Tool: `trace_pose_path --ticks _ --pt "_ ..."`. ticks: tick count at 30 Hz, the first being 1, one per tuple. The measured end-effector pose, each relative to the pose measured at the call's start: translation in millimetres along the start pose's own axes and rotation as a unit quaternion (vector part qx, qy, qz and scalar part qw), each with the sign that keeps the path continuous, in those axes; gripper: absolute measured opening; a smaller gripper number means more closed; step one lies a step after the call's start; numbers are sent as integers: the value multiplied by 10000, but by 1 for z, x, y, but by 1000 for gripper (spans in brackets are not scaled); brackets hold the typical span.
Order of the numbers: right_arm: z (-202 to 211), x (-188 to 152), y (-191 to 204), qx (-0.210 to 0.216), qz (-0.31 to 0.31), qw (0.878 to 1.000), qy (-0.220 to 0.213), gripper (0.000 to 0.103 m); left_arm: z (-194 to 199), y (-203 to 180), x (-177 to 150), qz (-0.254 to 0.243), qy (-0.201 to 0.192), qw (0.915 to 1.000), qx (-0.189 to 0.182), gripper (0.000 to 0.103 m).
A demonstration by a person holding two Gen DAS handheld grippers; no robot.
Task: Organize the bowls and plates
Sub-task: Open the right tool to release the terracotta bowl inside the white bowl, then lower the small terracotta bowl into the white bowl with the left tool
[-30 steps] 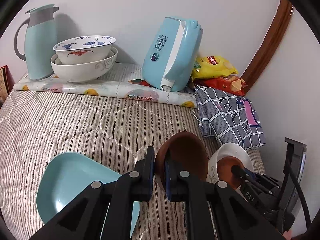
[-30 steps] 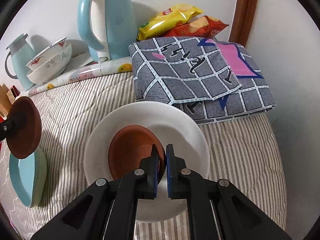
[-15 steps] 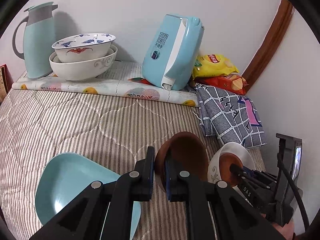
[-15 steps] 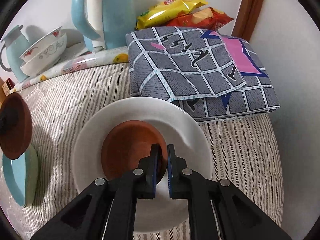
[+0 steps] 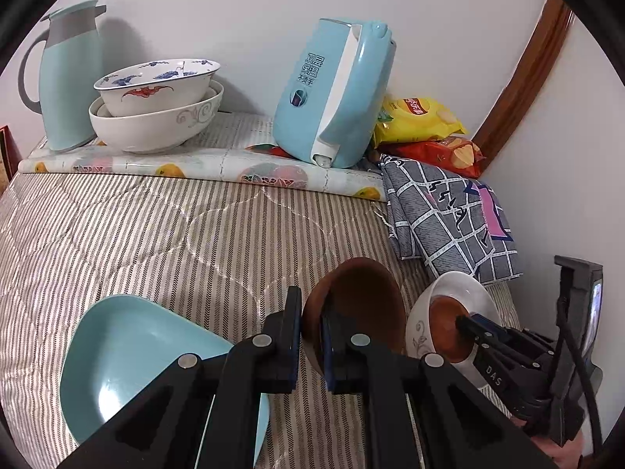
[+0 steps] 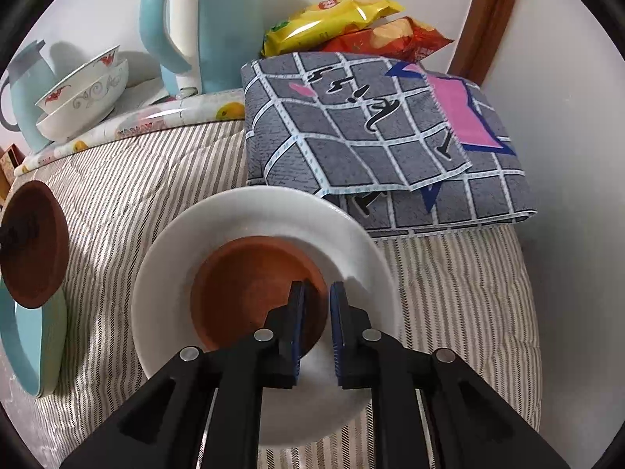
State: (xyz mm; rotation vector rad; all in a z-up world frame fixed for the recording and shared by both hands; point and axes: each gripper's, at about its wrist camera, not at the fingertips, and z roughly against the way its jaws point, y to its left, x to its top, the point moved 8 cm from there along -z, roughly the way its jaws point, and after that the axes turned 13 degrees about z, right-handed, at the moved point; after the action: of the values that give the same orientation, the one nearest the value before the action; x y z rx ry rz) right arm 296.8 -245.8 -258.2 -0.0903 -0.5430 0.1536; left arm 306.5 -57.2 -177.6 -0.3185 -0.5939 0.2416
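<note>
My left gripper (image 5: 311,312) is shut on the rim of a dark brown dish (image 5: 359,301), held above the striped bed; the dish also shows at the left of the right wrist view (image 6: 35,250). A light blue plate (image 5: 129,355) lies below it. My right gripper (image 6: 316,305) has its jaws slightly apart around the rim of a second brown dish (image 6: 250,289), which rests inside a white bowl (image 6: 218,226). That bowl (image 5: 465,285) also shows in the left wrist view. Two stacked patterned bowls (image 5: 156,105) stand at the back left.
A light blue jug (image 5: 70,74) and a blue kettle (image 5: 336,90) stand on a fruit-print mat (image 5: 195,164) by the wall. A folded grey checked cloth (image 6: 371,136) and snack bags (image 6: 351,23) lie at the back right. A wall runs along the right.
My right gripper's jaws have parted slightly on the brown dish in the white bowl. The left gripper holds its dish much as before.
</note>
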Motion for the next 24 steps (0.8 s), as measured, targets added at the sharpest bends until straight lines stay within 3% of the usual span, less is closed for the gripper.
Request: trace_pose_path --ticks 9,17,24 --pt "31 -3 -11 91 -113 9992 -368 13 4 -17 -5 -119 7 9999 -54 9" --pt "61 -13 -44 19 -487 9964 -692 13 6 -46 -15 -315 32 9994 -165 9" --pt "69 -37 -76 -143 -754 9945 -718 13 -2 -73 -26 -503 87 9984 -239 9"
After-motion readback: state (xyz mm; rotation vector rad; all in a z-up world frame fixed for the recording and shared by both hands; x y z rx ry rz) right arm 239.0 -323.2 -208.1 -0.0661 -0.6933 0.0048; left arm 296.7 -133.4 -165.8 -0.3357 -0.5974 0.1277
